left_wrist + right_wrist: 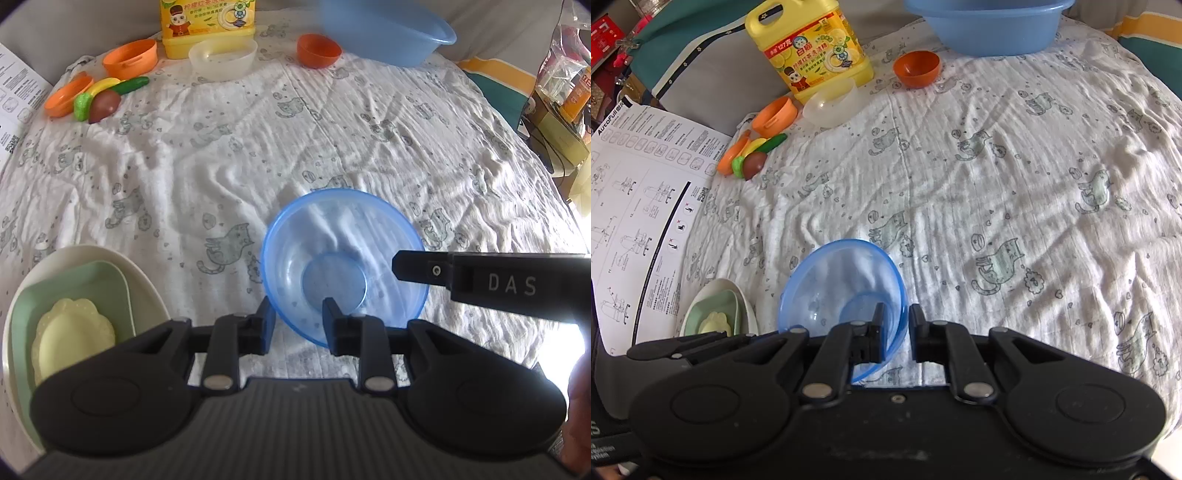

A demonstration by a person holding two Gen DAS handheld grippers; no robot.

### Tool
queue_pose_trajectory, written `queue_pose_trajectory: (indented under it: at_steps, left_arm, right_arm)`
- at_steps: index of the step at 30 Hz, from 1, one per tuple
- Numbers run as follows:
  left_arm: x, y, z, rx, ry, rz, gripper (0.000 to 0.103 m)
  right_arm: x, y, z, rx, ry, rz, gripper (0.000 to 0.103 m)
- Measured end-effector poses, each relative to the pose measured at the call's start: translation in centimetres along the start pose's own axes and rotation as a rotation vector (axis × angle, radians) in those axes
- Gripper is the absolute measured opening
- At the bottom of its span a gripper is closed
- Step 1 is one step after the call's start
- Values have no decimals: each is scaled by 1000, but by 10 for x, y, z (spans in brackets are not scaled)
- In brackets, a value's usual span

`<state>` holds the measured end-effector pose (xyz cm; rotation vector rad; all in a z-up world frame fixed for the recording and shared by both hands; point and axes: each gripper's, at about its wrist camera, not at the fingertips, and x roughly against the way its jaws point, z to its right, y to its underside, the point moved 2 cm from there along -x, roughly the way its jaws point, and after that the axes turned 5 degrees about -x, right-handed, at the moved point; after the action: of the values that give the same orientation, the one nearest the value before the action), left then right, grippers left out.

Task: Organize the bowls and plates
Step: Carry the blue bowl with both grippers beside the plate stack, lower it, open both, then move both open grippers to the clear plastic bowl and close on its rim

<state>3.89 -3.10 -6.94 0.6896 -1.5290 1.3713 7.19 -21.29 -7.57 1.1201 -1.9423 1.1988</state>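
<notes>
A clear blue bowl (343, 258) sits on the cat-print cloth, also in the right wrist view (842, 291). My left gripper (298, 325) straddles its near-left rim, one finger inside, one outside, with a gap. My right gripper (897, 328) straddles the bowl's right rim the same way, jaws narrowly apart; it shows from the right in the left wrist view (399, 264). A stack of a white dish (92, 254), a green plate (70, 288) and a small yellow plate (74, 336) lies left of the bowl.
At the back stand a clear white bowl (222, 59), an orange bowl (318, 50), an orange pot (130, 58), toy food (107, 98), a yellow detergent jug (809, 48) and a blue basin (384, 29). A printed sheet (639, 206) lies left.
</notes>
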Motion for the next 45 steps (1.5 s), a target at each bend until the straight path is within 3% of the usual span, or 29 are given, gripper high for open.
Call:
queue_pose_trajectory:
  at_steps: [28,31,32,33,34,35,36,37,41,45]
  left_arm:
    - [-1,2,14,-53,14,-2,31]
    - [1,2,14,-50,18,6,33]
    - [2,2,14,-52,15,10,37]
    - [4,2,14,-51,12,16,50]
    - [6,1,13,-50,6,28,59]
    - [10,1,12,-49,-6,44,78]
    - [13,0,11,-46,-22,62,96]
    - [18,-2,9,-45,-40,84,102]
    - [35,-8,-5,-17,-71,139,103]
    - [44,-12,-27,52,-73,161,103]
  right_arm:
    - [5,6,4,-12,34,9,16]
    - [6,6,3,-9,33,15,24]
    - [7,6,3,-6,35,21,26]
    - [8,5,3,-3,38,28,29]
    - [10,5,2,-3,39,34,38]
    - [12,3,3,-8,36,42,60]
    - [14,2,4,-15,34,55,73]
    - [17,1,5,-19,30,74,89]
    - [29,-9,10,-29,22,124,102]
    - [36,-19,18,-50,32,151,103]
